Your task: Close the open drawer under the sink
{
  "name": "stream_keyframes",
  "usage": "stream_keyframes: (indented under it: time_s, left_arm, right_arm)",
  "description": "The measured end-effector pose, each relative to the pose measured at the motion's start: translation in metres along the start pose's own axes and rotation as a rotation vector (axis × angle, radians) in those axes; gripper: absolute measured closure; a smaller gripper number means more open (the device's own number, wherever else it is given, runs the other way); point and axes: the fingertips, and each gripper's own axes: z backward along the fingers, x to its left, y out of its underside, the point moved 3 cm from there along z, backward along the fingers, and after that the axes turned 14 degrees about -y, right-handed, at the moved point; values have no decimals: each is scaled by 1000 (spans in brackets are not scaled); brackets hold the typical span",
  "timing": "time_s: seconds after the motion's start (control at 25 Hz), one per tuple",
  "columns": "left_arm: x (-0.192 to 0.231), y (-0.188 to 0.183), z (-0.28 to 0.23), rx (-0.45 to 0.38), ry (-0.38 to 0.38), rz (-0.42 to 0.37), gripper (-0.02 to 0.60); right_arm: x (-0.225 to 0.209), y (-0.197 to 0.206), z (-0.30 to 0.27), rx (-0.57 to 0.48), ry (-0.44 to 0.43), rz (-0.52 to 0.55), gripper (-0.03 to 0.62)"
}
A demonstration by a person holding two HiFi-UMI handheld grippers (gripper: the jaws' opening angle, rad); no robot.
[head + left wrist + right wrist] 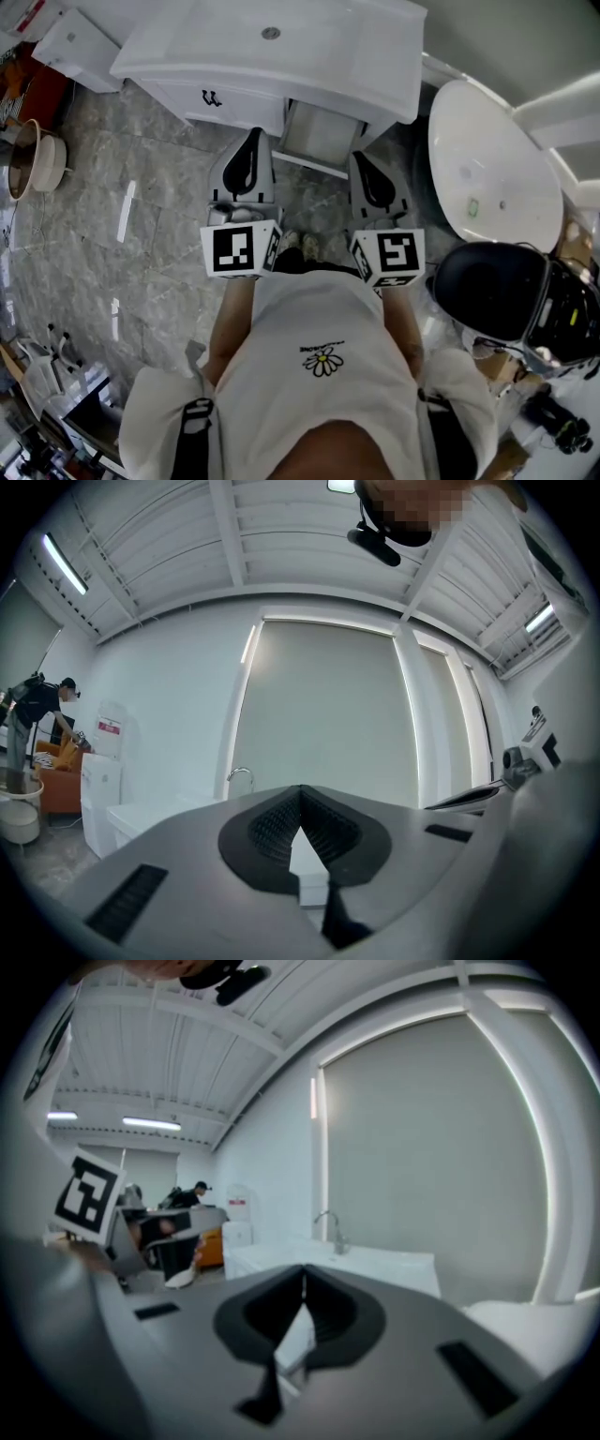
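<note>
The white sink cabinet [281, 56] stands at the top of the head view, with its drawer [319, 136] pulled out toward me, the grey inside showing. My left gripper [254, 133] points at the cabinet just left of the drawer, jaws shut and empty. My right gripper [362, 159] is just right of the drawer's front corner, also shut and empty. In the left gripper view the left gripper [300, 791] points level at the sink top with its tap [240, 776]. In the right gripper view the right gripper [303, 1281] faces the sink counter [375, 1265].
A large white oval basin [492, 169] lies close on the right, with a black helmet-like object [492, 291] below it. A white unit [80, 47] and a round bowl [37, 155] sit at the left. The floor [141, 234] is grey marble. A person [33, 714] stands far off.
</note>
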Motion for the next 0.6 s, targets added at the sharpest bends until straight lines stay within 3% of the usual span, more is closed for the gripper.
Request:
stream_keyframes:
  time_s: [0.28,0.6]
  left_arm:
    - [-11,15,-24,40,60,16,561]
    - [-30,2,-44,1,166,0,561]
  right_arm:
    - [-22,1,19,-27,158,-21,565]
    - [-34,1,37,-60,308,-54,565]
